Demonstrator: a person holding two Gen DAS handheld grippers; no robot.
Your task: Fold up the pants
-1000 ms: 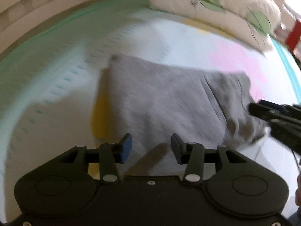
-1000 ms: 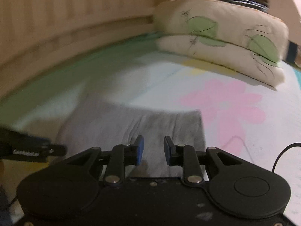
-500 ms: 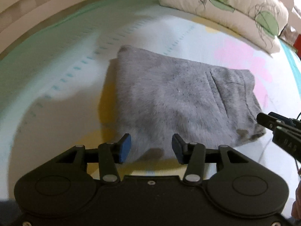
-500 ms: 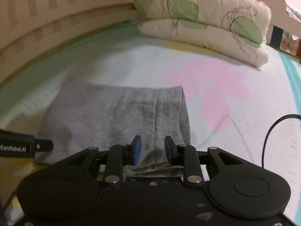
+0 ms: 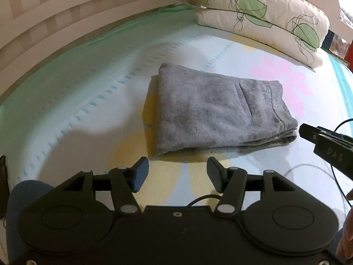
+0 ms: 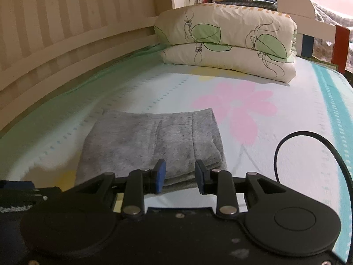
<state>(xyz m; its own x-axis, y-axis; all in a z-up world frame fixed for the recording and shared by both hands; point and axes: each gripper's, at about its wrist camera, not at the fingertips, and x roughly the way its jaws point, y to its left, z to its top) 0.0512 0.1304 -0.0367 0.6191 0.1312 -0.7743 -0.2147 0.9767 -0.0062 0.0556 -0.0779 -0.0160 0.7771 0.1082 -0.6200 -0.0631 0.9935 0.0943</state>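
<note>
Grey fleece pants [image 5: 218, 112], folded into a thick rectangular bundle, lying flat mid-bed on pale floral bedsheet [image 5: 77, 101]; seen from left wrist view at twelve o'clock of black two-finger left gripper [image 5: 176, 174]. Jaws opening there, nothing between blue pads, cloth lying just beyond fingertips. Black two-finger right gripper [image 6: 179, 177] poised over near edge of bundle in right wrist view, jaws likewise opening, no fabric pinched, stacked edges lying just past and below pads. Right tool's tip also showing at three o'clock of bundle in left view. Cream leaf-print quilt [image 6: 229, 42] stacked well apart at one o'clock, against striped wooden bed rail [image 5: 66, 15]. Black cable [image 6: 308, 145] looping across sheet at three o'clock of right tool.

Judged soft, light and limp: likely to sag and spill open if lifted by top layer alone. Brushed surface probably grippy, not slippery, not fragile. Best taken at near corners, at five and seven o'clock of bundle, pads biting through every layer of stacked edge. Fold appears complete or nearly so.
</note>
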